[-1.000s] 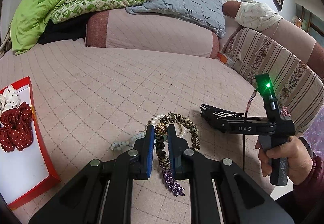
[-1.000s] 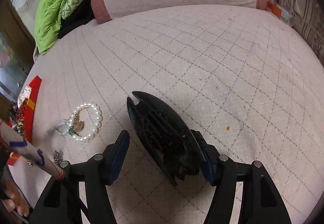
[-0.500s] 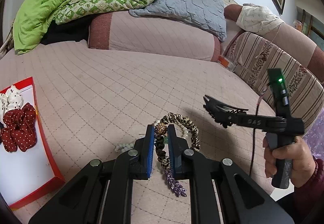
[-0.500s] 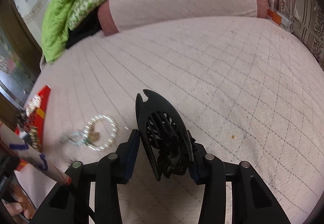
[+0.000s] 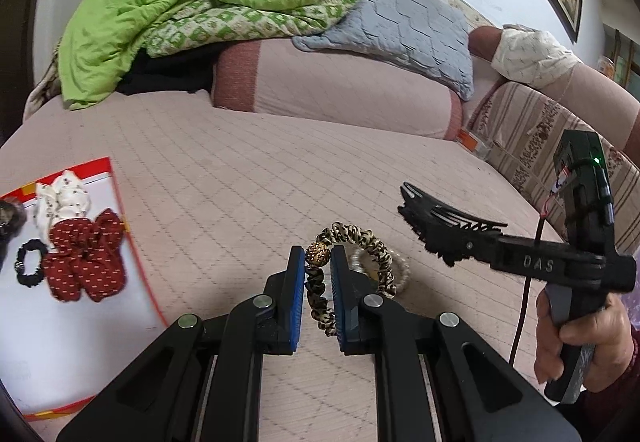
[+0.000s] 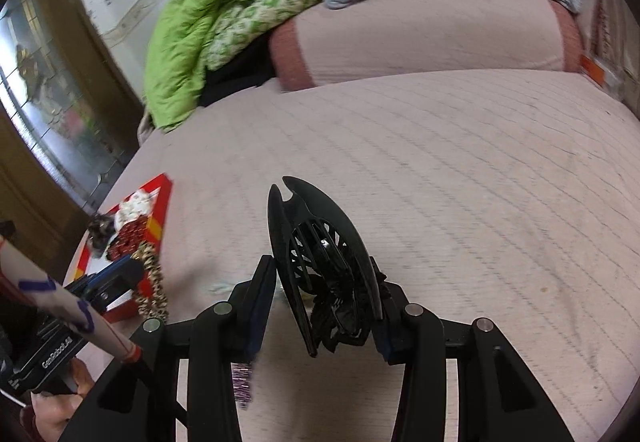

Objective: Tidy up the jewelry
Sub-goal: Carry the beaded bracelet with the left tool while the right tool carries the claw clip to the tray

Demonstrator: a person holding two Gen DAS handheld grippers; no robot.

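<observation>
Left wrist view showed the left gripper [image 5: 316, 274] fingers pinching the soft leopard scrunchie [image 5: 352, 262] beside its bead, while the right gripper [image 6: 320, 306] clamped the stiff black claw clip [image 6: 320, 262] at three o'clock.

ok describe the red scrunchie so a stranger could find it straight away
Start at the red-edged white tray on the left of the pink quilted bed. The red scrunchie lies in it, just below a cream scrunchie and right of a thin black hair tie. It alone is dark red with small white dashes.
</observation>
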